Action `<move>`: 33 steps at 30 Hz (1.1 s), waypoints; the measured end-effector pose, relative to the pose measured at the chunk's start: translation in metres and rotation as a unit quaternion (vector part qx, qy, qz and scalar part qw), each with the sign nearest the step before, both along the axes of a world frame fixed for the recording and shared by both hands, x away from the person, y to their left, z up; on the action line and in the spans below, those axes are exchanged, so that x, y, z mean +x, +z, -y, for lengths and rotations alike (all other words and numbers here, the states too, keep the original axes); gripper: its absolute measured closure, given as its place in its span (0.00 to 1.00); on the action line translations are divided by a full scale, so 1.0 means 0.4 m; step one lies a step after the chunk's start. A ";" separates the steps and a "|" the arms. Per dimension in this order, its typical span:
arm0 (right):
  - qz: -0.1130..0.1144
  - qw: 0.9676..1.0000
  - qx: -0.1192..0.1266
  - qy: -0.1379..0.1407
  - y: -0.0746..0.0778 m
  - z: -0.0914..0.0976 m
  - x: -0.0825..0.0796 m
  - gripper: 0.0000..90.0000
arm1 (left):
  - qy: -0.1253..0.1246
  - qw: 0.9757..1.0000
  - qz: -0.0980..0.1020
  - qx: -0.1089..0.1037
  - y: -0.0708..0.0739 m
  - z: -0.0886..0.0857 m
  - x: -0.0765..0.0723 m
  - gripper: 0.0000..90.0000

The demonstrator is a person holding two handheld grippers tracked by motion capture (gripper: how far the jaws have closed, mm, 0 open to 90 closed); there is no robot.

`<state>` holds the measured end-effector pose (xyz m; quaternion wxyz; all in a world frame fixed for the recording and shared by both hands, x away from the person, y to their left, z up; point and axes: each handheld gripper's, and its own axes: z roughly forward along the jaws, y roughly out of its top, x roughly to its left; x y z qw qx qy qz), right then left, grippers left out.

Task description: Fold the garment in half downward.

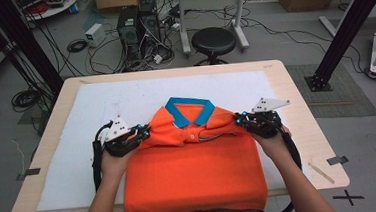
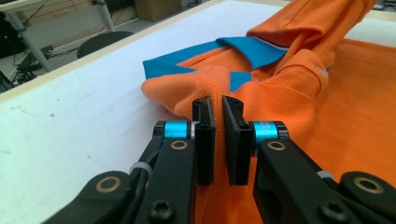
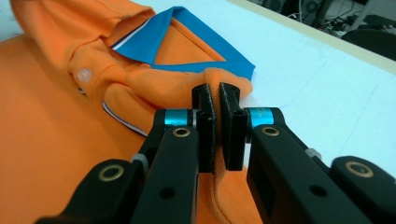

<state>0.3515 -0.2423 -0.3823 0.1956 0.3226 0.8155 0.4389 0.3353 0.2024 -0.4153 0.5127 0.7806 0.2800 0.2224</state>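
An orange polo shirt (image 1: 193, 178) with a blue collar (image 1: 191, 111) lies on the white mat, its lower part hanging over the near table edge. My left gripper (image 1: 145, 134) pinches the shirt's left shoulder fold; in the left gripper view its jaws (image 2: 218, 105) are shut on orange fabric (image 2: 280, 93). At the shirt's right shoulder my right gripper (image 1: 239, 118) is likewise shut, a ridge of the shirt (image 3: 56, 116) pressed between the jaws (image 3: 215, 91). The top of the shirt is bunched and lifted between the two grippers. Collar (image 3: 187, 42) and a white button (image 3: 84, 74) show close up.
A white mat (image 1: 101, 107) covers the wooden table (image 1: 296, 98). Beyond the far edge stand a black stool (image 1: 213, 41), computer cases (image 1: 135, 24) with tangled cables, and a desk. Black frame posts rise at left and right. Tape marks lie on the table's right corner.
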 end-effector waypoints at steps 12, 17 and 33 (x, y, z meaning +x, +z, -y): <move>-0.004 1.000 0.005 0.016 -0.040 0.014 -0.100 0.96 | -0.020 1.000 -0.010 -0.010 -0.017 -0.019 -0.078 0.93; -0.015 1.000 0.004 0.013 -0.060 0.036 -0.127 0.95 | -0.036 0.999 -0.022 -0.012 -0.030 -0.030 -0.120 0.93; -0.012 0.999 0.036 -0.032 -0.063 0.109 -0.120 0.69 | 0.017 0.997 -0.069 -0.040 -0.033 -0.082 -0.097 0.38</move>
